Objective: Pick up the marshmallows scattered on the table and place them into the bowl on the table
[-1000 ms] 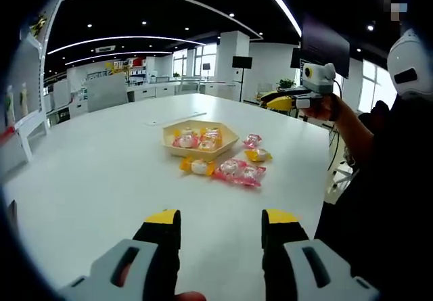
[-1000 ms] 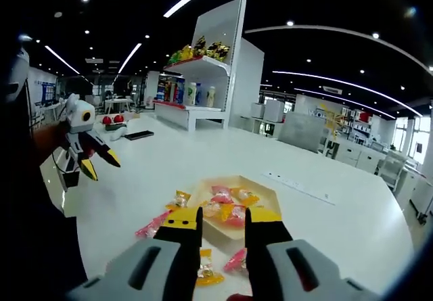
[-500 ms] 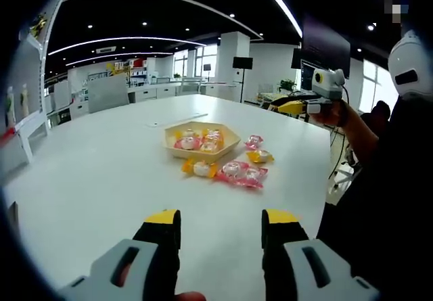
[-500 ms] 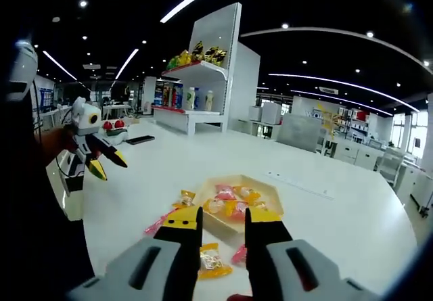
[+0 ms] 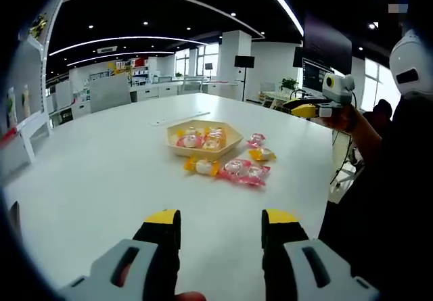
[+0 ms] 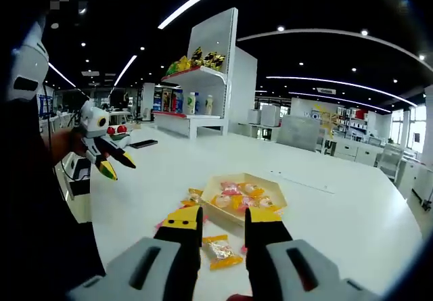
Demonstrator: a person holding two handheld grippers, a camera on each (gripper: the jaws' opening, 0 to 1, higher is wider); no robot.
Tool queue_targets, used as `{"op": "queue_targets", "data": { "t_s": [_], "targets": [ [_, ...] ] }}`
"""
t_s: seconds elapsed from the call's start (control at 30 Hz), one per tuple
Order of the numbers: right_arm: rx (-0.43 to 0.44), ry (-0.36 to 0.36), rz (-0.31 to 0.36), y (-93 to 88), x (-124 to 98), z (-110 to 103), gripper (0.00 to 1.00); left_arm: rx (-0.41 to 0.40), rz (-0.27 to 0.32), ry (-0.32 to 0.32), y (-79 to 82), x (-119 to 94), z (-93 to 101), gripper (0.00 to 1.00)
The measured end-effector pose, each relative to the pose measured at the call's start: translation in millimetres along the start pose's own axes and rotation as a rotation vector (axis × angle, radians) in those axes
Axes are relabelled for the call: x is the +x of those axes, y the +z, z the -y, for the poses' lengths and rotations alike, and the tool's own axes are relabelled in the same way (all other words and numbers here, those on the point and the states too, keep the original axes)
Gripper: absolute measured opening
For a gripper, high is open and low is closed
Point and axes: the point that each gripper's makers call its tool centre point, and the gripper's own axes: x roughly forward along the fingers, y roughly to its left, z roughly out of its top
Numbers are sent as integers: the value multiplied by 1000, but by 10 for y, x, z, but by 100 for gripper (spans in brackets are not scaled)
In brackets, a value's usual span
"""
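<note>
A tan hexagonal bowl (image 5: 230,141) with several wrapped marshmallows in it stands mid-table. In front of it lie a yellow marshmallow (image 5: 201,167) and pink marshmallows (image 5: 245,172). To its right are a pink one (image 5: 256,139) and another yellow one (image 5: 262,154). My left gripper (image 5: 222,220) is open and low over the near table, well short of them. A hand holds my right gripper (image 5: 299,109) up at the right. In the right gripper view, my right gripper (image 6: 223,216) is open above a yellow marshmallow (image 6: 220,250), just short of the bowl (image 6: 276,195). The left gripper (image 6: 118,168) hangs open at the left.
The white table (image 5: 95,172) stretches wide and bare to the left of the bowl. A flat strip (image 5: 169,118) lies beyond the bowl. A white shelf unit (image 6: 203,91) with snacks and bottles stands past the table. A person's dark sleeve (image 5: 379,179) borders the right.
My right gripper has drawn back and up from the bowl, and the yellow marshmallow now shows between its jaws. The left gripper has stayed nearly still.
</note>
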Motion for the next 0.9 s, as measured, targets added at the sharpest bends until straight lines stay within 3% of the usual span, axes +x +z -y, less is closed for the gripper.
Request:
{"op": "queue_targets", "data": {
  "t_s": [0.33, 0.9],
  "targets": [
    [-6, -2, 20, 30, -164, -77, 26, 30, 21, -7, 133, 25, 47, 48],
    [-27, 20, -43, -117, -220, -107, 26, 80, -21, -72, 143, 121, 251, 47]
  ]
}}
